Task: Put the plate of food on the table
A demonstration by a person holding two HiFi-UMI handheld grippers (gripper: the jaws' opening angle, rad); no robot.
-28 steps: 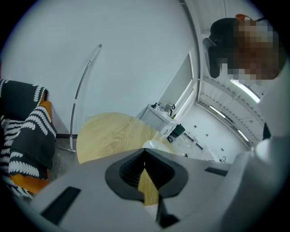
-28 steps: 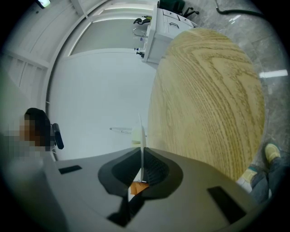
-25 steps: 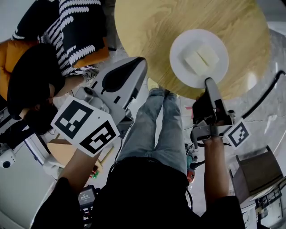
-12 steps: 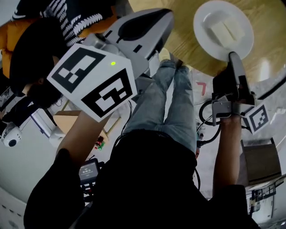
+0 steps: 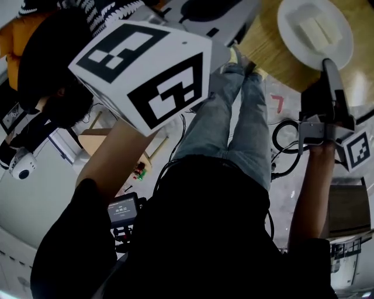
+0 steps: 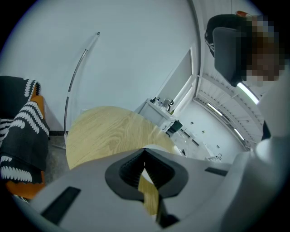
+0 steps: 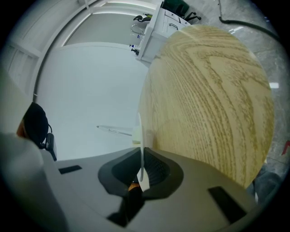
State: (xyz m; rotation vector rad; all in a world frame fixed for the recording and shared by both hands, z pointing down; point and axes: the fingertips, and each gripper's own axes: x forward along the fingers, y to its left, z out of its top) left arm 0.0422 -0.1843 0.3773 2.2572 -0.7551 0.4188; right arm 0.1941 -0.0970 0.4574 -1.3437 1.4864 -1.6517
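Round wooden table (image 5: 267, 42), white plate (image 5: 292, 36) with food (image 5: 318, 32)

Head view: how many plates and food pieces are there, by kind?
white plate: 1
pale food pieces: 2
Total: 3

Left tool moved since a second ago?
Yes: the left tool rose toward the head camera; its marker cube looms larger while the round wooden table keeps its scale.
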